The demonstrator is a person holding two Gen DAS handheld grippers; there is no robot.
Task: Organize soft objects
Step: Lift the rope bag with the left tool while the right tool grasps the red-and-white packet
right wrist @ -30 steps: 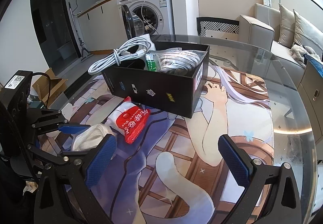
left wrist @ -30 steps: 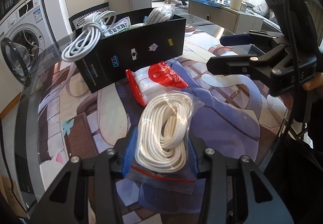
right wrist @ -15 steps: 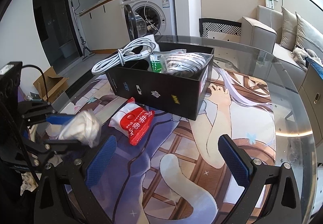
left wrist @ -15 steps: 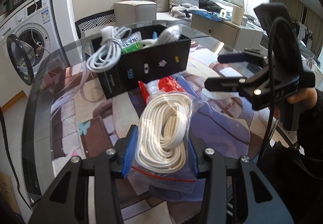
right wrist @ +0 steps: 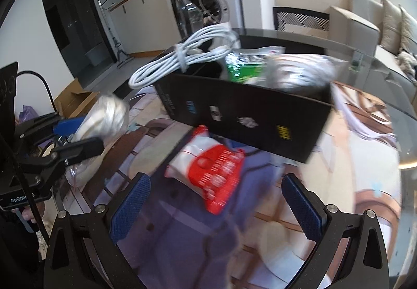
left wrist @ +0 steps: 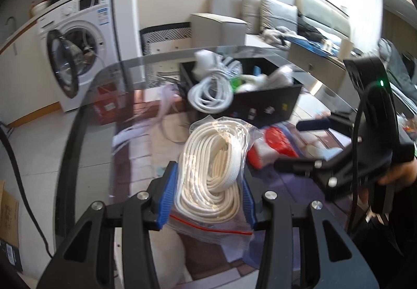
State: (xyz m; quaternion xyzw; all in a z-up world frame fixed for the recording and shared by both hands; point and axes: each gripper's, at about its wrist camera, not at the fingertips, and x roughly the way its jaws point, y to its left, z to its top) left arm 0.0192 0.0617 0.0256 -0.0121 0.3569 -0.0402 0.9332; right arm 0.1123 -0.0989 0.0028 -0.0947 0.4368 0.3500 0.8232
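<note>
My left gripper (left wrist: pixel 208 195) is shut on a clear zip bag of coiled white rope (left wrist: pixel 211 166) and holds it above the table; the bag also shows in the right wrist view (right wrist: pixel 104 117). My right gripper (right wrist: pixel 216 205) is open and empty, just in front of a red and white tissue pack (right wrist: pixel 208 171) lying on the mat, which also shows in the left wrist view (left wrist: pixel 276 145). Behind the pack stands a black box (right wrist: pixel 247 119) holding a white cable bundle (right wrist: pixel 182 54), a green packet (right wrist: pixel 242 65) and a bagged grey cord (right wrist: pixel 299 73).
The glass table (left wrist: pixel 86 119) carries a printed mat (right wrist: pixel 351 158). Its curved edge lies to the left, with a washing machine (left wrist: pixel 78 41) beyond. A sofa (right wrist: pixel 378 28) and a patterned chair (right wrist: pixel 299 18) stand behind the table. A cardboard box (right wrist: pixel 75 99) sits on the floor.
My left gripper has lifted the rope bag higher and swung left toward the table's edge. My right gripper has moved forward and down, closer to the tissue pack and box.
</note>
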